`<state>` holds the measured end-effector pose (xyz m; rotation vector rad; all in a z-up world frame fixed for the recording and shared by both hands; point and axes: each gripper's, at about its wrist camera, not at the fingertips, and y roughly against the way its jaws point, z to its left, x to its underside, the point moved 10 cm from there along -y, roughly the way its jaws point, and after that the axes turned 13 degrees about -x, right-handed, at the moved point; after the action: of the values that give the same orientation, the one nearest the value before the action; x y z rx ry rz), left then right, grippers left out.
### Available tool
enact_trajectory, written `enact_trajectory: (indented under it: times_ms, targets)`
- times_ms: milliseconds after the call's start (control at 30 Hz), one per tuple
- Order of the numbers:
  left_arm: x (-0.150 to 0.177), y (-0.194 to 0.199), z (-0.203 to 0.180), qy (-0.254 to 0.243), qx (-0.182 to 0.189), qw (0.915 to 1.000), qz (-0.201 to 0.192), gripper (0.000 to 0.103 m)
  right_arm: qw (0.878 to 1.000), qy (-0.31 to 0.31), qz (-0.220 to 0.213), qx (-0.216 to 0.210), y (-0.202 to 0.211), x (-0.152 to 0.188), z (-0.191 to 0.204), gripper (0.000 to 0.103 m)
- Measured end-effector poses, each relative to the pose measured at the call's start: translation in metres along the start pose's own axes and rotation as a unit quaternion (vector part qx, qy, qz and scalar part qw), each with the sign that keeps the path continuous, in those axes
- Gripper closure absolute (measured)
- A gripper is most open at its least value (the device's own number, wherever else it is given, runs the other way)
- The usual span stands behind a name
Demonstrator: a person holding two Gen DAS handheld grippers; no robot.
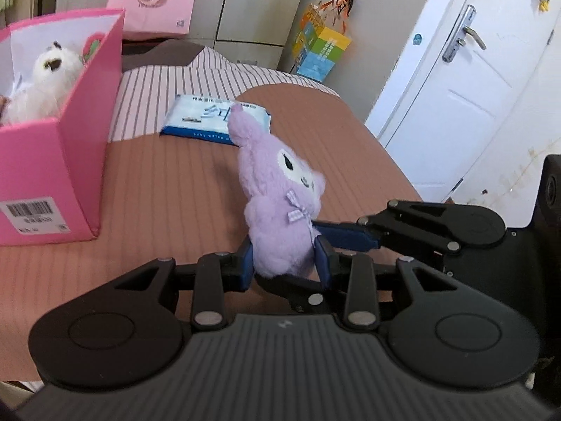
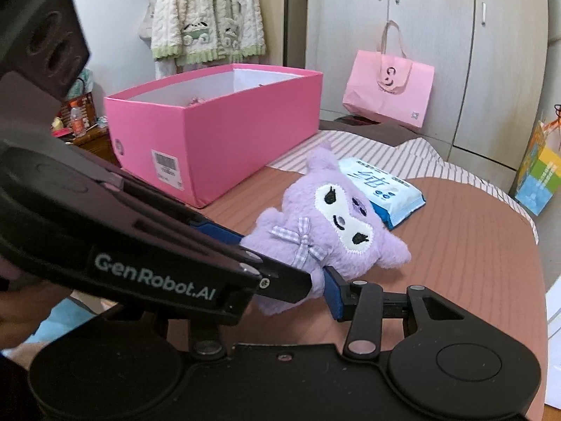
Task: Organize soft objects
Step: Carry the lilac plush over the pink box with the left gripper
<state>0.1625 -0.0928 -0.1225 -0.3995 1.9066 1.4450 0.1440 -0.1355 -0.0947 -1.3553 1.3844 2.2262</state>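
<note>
The purple plush toy [image 1: 277,210] is gripped by both the left gripper [image 1: 285,263] and right gripper [image 2: 291,280]; carrying it into the pink box [image 2: 224,126] is judged next.

In the right wrist view the left tongs [image 2: 317,275] cover the purple plush's [image 2: 329,221] lower body. The pink box's [image 2: 217,140] contents stay hidden there. The wipes pack's [image 1: 210,119] print is unreadably small.
</note>
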Motion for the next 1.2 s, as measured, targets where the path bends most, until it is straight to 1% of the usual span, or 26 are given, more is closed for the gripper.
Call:
enact_trajectory:
  times_ms: [33,100,267,500,667,767,900,1100,1200]
  targets:
    - [0.001,0.002,0.0,-0.003,0.0,1.0,0.004,0.07,1.0,0.001,-0.001,-0.001,0.001,0.0,0.001,0.06]
    - [0.001,0.008,0.0,-0.008,-0.002,0.9999,0.007,0.071,1.0,0.002,-0.001,-0.006,0.003,0.0,0.005,0.06]
    - [-0.001,0.026,-0.001,-0.027,-0.01,0.9995,-0.011,0.071,1.0,0.027,-0.01,-0.005,0.011,-0.006,0.019,0.06]
    - [-0.001,0.051,0.003,-0.03,-0.015,0.9991,-0.028,0.071,0.998,0.068,-0.017,0.0,0.022,-0.016,0.04,0.06]
    - [0.005,0.074,0.012,-0.027,-0.02,0.9989,-0.031,0.071,0.995,0.095,-0.016,-0.004,0.028,-0.021,0.062,0.06]
    - [0.008,0.092,0.02,-0.026,-0.031,0.9985,-0.036,0.071,0.994,0.108,-0.02,-0.017,0.031,-0.026,0.08,0.06]
    - [0.007,0.116,0.036,-0.025,-0.058,0.9967,-0.052,0.071,0.989,0.137,-0.033,-0.032,0.032,-0.04,0.106,0.06]
    - [-0.015,0.146,0.065,-0.031,-0.097,0.9913,-0.083,0.072,0.981,0.177,-0.063,-0.047,0.025,-0.076,0.133,0.06]
    - [-0.03,0.155,0.081,-0.029,-0.109,0.9887,-0.099,0.072,0.978,0.189,-0.074,-0.052,0.018,-0.096,0.139,0.06]
